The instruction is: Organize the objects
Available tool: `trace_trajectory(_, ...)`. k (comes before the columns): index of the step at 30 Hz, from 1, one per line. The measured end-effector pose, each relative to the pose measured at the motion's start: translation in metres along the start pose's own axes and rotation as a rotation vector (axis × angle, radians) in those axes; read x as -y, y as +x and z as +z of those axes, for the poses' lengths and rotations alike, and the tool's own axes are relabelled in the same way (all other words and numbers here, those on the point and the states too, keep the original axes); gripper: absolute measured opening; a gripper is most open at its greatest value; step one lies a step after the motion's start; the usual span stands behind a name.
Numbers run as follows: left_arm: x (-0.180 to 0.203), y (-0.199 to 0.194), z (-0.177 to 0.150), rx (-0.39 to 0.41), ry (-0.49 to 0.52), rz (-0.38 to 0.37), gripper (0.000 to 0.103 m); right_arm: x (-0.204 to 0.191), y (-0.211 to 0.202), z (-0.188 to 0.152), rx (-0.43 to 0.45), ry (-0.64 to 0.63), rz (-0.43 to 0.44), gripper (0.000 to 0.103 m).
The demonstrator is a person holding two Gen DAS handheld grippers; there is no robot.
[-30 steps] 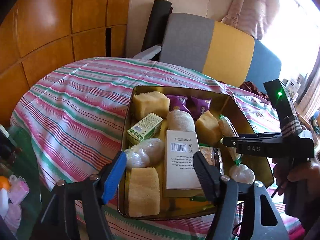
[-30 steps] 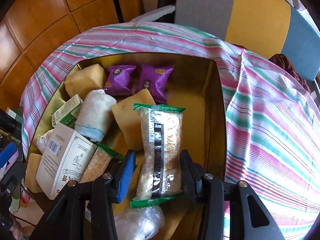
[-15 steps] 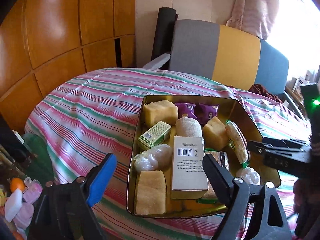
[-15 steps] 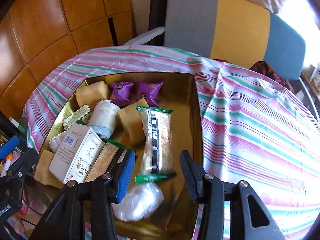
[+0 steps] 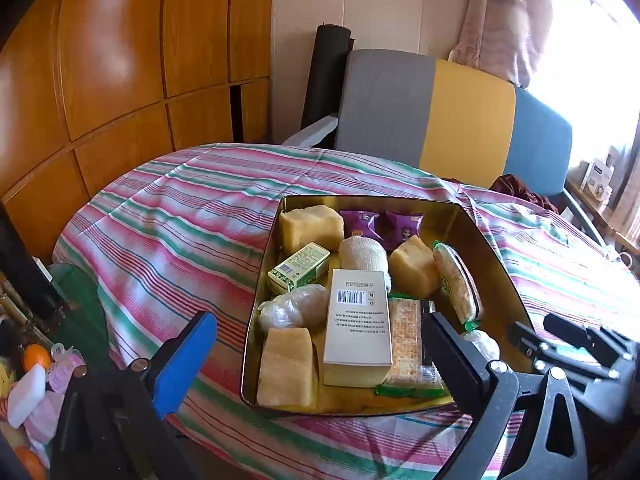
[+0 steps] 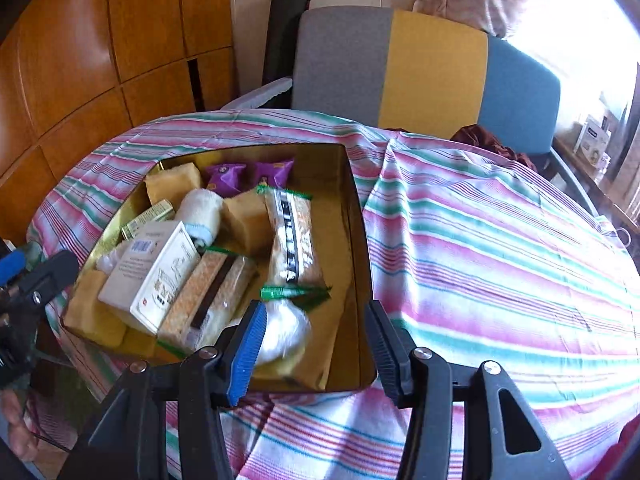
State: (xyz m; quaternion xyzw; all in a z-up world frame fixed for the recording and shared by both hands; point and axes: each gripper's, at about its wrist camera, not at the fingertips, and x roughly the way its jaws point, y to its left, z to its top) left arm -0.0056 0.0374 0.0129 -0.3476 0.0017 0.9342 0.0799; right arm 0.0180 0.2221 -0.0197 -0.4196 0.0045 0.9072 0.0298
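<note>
One tin: the gold tin sits on the striped cloth and holds every snack.
Contents: white box in the middle, two purple packets at the far wall, green box on the left, clear bag at the near right.
Left gripper: jaws spread wide, just been opening, clamping nothing, raised over the tin's near edge.
Right gripper: jaws parted, just been opening, empty, above the clear bag.
Behind: a grey, yellow and blue chair.
</note>
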Motion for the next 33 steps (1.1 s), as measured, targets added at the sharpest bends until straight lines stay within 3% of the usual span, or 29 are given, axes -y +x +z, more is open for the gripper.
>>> trace_trajectory(12,-0.0006,-0.0012,-0.0037,-0.001,0.003,0.053,0.103,-0.0001,-0.0023,0.0000,0.021,0.014,-0.019,0.051)
trace_trajectory(33,0.0023,0.0030,-0.0062,-0.010,0.030,0.047,0.102,-0.0069,-0.0037,0.0065,0.034,0.004,-0.014,0.051)
